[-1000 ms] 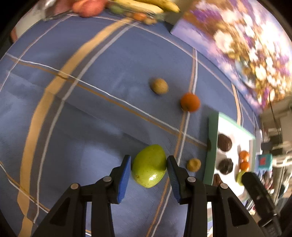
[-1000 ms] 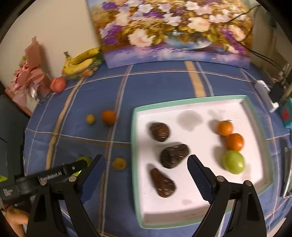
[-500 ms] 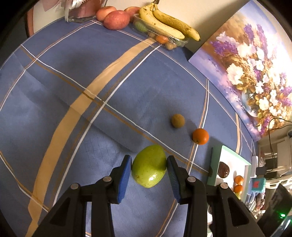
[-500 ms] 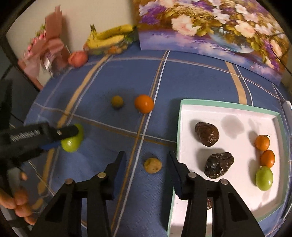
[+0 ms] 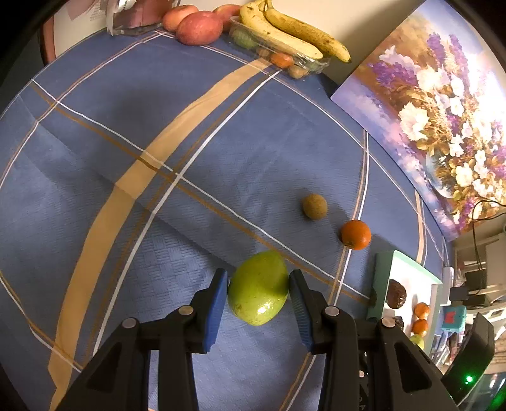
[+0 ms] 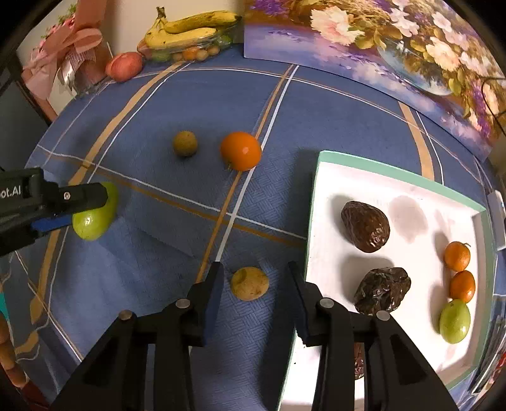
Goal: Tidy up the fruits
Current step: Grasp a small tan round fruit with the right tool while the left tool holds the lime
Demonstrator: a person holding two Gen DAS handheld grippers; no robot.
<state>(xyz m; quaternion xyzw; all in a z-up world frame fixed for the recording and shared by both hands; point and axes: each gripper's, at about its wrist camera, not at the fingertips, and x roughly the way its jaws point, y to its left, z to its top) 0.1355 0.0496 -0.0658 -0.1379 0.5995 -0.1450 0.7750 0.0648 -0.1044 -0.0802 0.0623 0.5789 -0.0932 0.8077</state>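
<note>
Fruits lie scattered over a blue plaid tablecloth (image 5: 95, 221) as two hand-held grippers work among them. Nearest the left wrist camera, the left gripper (image 5: 257, 295) is clamped on a green pear-shaped fruit (image 5: 257, 287), blue pads pressed to both its flanks; the fruit's long axis runs away from the camera, narrower end pointing toward the far side of the table. On the left gripper's black body, seen from the right wrist camera, white lettering reads in part "ot.AI"; the rest is cut off.

The right gripper (image 6: 254, 286) has just been closing, and a small yellow-brown fruit (image 6: 249, 283) sits on the cloth between its jaws, with gaps still showing on either side, so the pads do not yet press it. Just right of it stands a white tray with a green rim (image 6: 395, 172), holding three dark wrinkled fruits (image 6: 365, 226), two small oranges (image 6: 457, 256) and a green fruit (image 6: 454, 321) along its far-right side.

Farther out on the cloth, a brownish round fruit (image 6: 185, 143) and an orange (image 6: 241, 150) sit near each other. At the table's back edge are bananas (image 6: 189, 28) on a clear container, red apples (image 6: 124, 66) and a flower painting (image 6: 395, 41).
</note>
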